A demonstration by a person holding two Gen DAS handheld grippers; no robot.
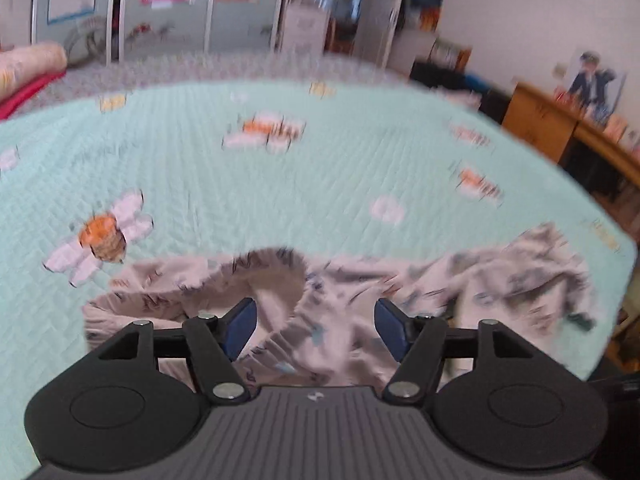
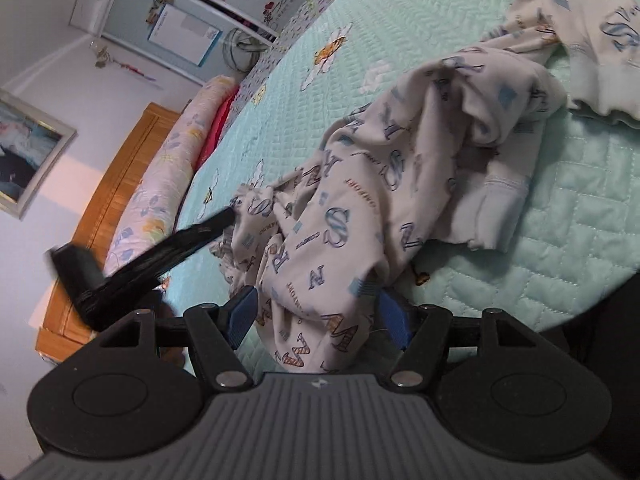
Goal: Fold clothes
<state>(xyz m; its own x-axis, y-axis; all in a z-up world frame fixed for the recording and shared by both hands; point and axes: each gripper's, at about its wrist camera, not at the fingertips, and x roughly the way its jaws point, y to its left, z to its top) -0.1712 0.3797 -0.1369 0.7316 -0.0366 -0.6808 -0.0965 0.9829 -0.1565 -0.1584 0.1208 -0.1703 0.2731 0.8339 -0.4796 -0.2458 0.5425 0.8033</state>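
A cream garment [image 2: 400, 184] printed with blue and brown letters lies crumpled on the bed [image 2: 560, 240], which is covered by a mint-green quilted spread with daisy and bee patterns. In the right wrist view the garment runs in a loose heap from the near edge of the bed up toward the far side, with a ribbed cuff [image 2: 496, 208] folded out toward the right. A second cream piece [image 2: 592, 40] with the same lettering lies farther up the bed near the top right; whether it is joined to the heap I cannot tell.

The right gripper [image 2: 316, 320] sits at the near edge of the bed with its blue pads [image 2: 244, 312] standing apart. A fold of the garment hangs between them, but the pads do not press on it.

The left gripper [image 1: 316, 320] also has its pads wide apart, over the bunched cloth [image 1: 280, 300] near the front edge of the bed; the view is blurred, and nothing looks pinched. In the right wrist view its black, blurred fingers [image 2: 192, 236] point at the left end of the heap, right by the cloth.

A rolled floral blanket [image 2: 160, 184] lies along the wooden headboard [image 2: 116, 184] at the left edge of the bed.
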